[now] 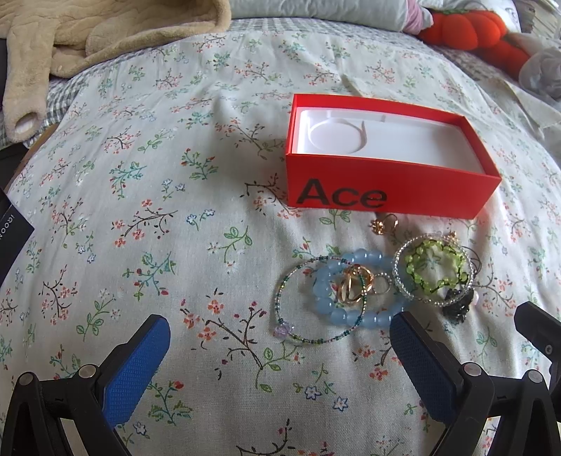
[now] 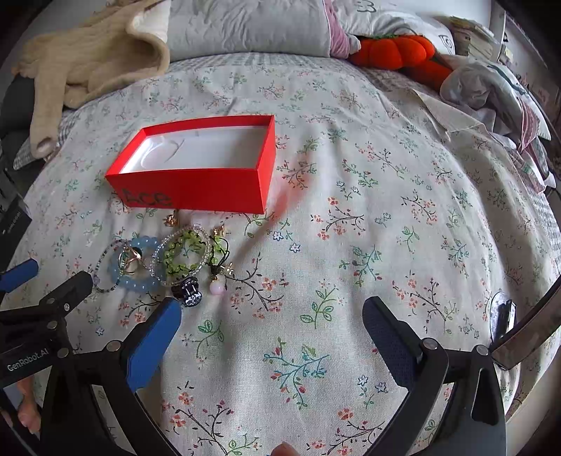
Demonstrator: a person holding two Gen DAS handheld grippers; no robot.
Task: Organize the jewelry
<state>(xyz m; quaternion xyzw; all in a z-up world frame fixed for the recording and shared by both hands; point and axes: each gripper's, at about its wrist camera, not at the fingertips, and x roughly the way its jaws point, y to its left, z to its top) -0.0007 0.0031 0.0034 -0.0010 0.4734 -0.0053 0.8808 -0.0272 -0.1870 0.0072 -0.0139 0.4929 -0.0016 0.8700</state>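
Observation:
An open red box [image 1: 392,186] marked "Ace", with a white insert, lies on the floral bedspread; it also shows in the right wrist view [image 2: 196,191]. In front of it lies a pile of jewelry: a blue bead bracelet [image 1: 324,298] [image 2: 138,282], a thin beaded bracelet [image 1: 291,280], gold rings [image 1: 354,284], a green bead bracelet [image 1: 434,266] [image 2: 182,254], a dark hair clip [image 2: 189,293], a pink bead earring [image 2: 216,288] and a small gold ring [image 1: 385,222]. My left gripper [image 1: 280,329] is open, just before the pile. My right gripper [image 2: 273,319] is open and empty, right of the pile.
A beige fleece garment [image 1: 70,42] lies at the back left. A grey pillow [image 2: 252,24] and an orange pumpkin plush [image 2: 396,51] sit at the back. Crumpled clothes [image 2: 491,91] lie at the right. A dark card [image 1: 10,228] is at the left edge.

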